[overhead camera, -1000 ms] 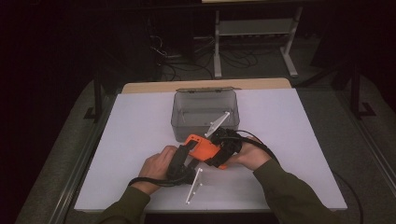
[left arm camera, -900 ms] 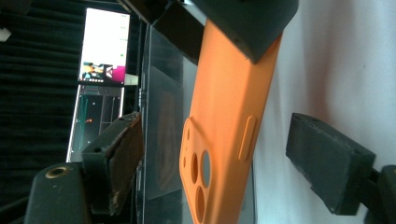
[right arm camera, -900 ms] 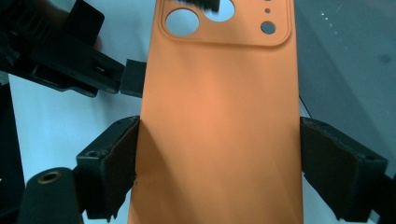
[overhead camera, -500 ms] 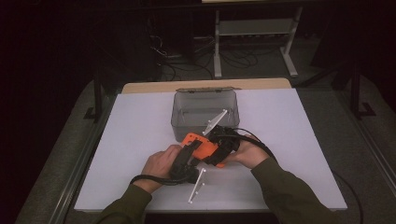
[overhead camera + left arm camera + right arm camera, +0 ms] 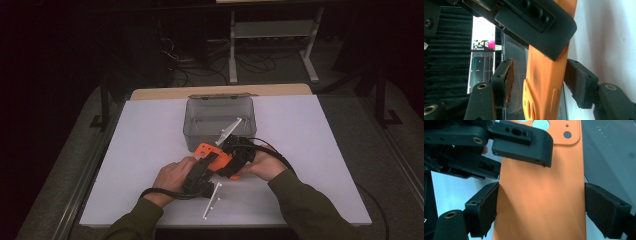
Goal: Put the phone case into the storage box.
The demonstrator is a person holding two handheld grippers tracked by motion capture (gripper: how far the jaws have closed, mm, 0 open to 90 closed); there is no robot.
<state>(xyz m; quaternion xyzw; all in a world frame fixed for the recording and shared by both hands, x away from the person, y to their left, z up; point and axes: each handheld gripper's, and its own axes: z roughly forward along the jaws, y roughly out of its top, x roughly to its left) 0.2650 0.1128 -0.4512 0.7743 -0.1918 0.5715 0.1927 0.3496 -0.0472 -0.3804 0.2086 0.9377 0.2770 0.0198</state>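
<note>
We see both grippers meeting over the white table (image 5: pixel 150 130), just in front of the clear grey box (image 5: pixel 220 117). The right gripper (image 5: pixel 541 205) is clamped across the width of the orange phone case (image 5: pixel 541 195), its 2 pads on opposite edges. The left gripper (image 5: pixel 539 85) has just been closing around the case's thin side (1 pad touches, the other stands slightly off).

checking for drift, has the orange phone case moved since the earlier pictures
No. In the high view the orange phone case sits at the same spot just in front of the clear plastic box, held between both grippers.
</note>
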